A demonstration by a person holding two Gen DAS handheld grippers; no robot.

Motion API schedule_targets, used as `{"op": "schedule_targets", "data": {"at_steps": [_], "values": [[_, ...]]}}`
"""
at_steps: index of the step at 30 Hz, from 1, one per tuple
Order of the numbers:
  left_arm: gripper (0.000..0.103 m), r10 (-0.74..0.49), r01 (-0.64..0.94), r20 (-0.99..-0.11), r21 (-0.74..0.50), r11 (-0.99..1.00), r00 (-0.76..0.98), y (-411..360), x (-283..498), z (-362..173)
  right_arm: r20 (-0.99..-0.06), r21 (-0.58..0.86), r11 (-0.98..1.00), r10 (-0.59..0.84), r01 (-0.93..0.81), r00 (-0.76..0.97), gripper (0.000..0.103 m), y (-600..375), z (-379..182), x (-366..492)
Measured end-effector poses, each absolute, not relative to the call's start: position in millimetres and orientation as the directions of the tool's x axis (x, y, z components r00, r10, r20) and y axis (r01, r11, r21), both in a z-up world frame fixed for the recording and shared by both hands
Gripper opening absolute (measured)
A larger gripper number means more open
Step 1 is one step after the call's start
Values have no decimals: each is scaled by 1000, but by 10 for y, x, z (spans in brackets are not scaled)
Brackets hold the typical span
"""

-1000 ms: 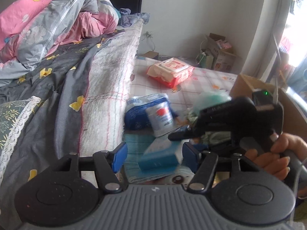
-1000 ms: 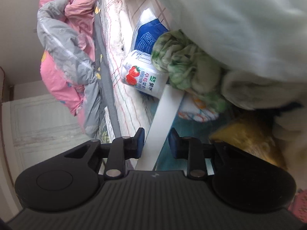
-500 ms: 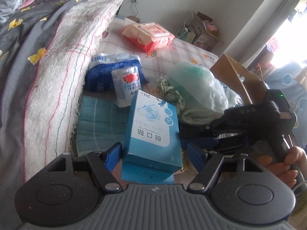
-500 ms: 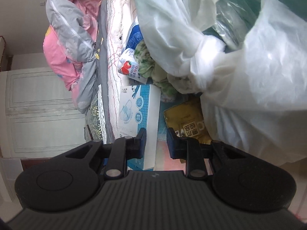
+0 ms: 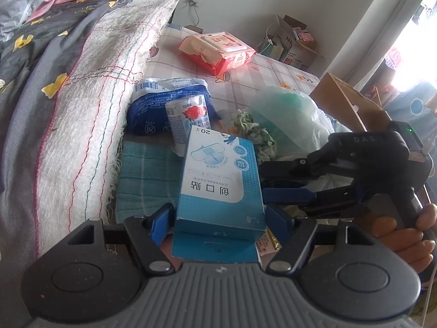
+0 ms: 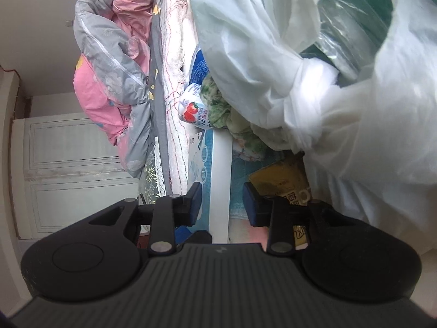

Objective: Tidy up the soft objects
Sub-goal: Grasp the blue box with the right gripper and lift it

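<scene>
A blue plaster box (image 5: 218,180) lies tilted over the pile, its near end between the fingers of my left gripper (image 5: 220,221), whose pads sit against its two long sides. My right gripper (image 6: 222,205) straddles the box's white thin side (image 6: 220,177); its jaws are opening and there is a gap on each side. In the left wrist view the right gripper (image 5: 263,177) comes in from the right, held by a hand (image 5: 401,235). A crumpled green cloth (image 5: 254,131) and a teal towel (image 5: 147,175) lie by the box.
A strawberry milk carton (image 5: 188,120) leans on a blue packet (image 5: 153,109). A pale plastic bag (image 5: 289,112) bulges on the right, with a cardboard box (image 5: 344,101) behind. A red wipes pack (image 5: 218,52) lies farther back. A yellow packet (image 6: 281,175) sits under the bag. White blanket (image 5: 95,109) on the left.
The right gripper was shut on the box's thin edge and has now spread its fingers off it. The left gripper tipped downward and came round the box's near end.
</scene>
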State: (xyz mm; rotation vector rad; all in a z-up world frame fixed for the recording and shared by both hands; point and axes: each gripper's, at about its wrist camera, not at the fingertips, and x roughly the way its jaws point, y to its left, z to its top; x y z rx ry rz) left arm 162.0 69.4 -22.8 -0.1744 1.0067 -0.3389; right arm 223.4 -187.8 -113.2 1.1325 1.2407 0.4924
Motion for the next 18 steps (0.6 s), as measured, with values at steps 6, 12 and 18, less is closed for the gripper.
{"op": "schedule_targets", "data": {"at_steps": [6, 12, 18], "values": [[73, -315, 216, -804, -235, 948, 504, 597, 1617, -221, -489, 870, 432, 816, 237, 309, 36, -1675, -1183, 2247], [74, -281, 228, -797, -184, 956, 534, 538, 1470, -96, -483, 875, 443, 812, 193, 327, 28, -1564, -1066, 2216], [74, -274, 248, -775, -155, 956, 569, 433, 1248, 194, -462, 885, 449, 823, 120, 329, 28, -1594, -762, 2086]]}}
